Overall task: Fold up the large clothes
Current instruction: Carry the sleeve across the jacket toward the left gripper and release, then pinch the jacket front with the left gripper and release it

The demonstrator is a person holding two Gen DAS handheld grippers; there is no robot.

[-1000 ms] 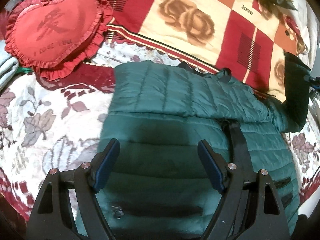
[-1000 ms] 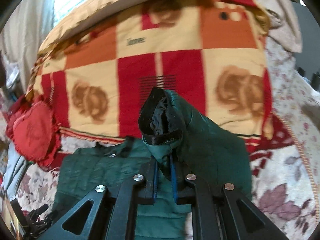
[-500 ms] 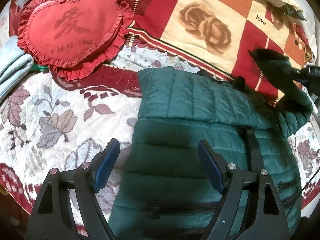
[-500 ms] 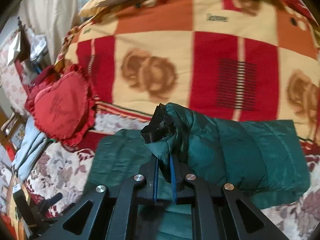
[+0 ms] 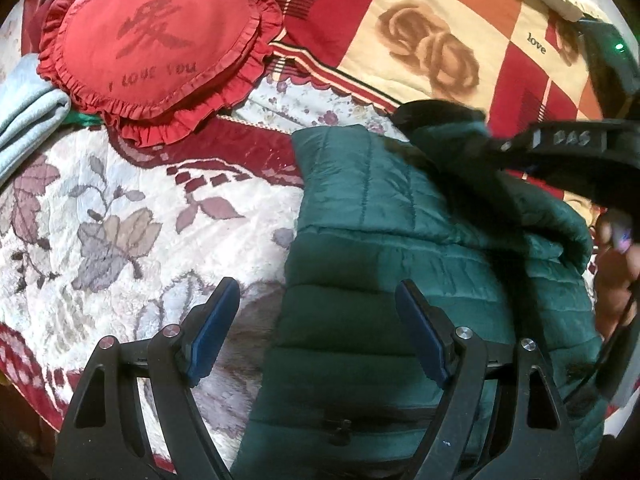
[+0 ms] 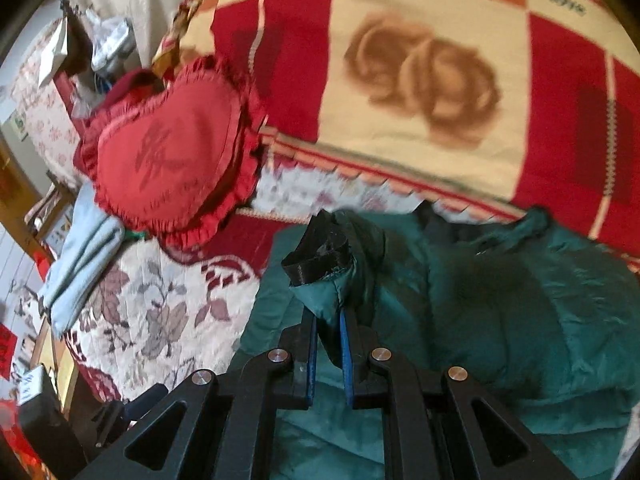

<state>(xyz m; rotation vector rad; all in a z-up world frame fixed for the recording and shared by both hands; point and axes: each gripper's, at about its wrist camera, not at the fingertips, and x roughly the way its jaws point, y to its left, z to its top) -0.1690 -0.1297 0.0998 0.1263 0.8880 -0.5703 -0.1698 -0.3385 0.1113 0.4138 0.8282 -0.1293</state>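
Right gripper [image 6: 327, 326] has its jaws clamped on the sleeve cuff [image 6: 320, 254] of the green jacket [image 5: 384, 280] spread on the bed [image 5: 120, 216]; left gripper [image 5: 316, 332] hovers wide open, empty. Slick fabric could slip free, bunching the fold.

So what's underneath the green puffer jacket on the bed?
The green puffer jacket lies on a floral bedspread, which shows along its left edge. Its far edge reaches toward the rose-print blanket. Whatever is directly beneath the jacket is covered.
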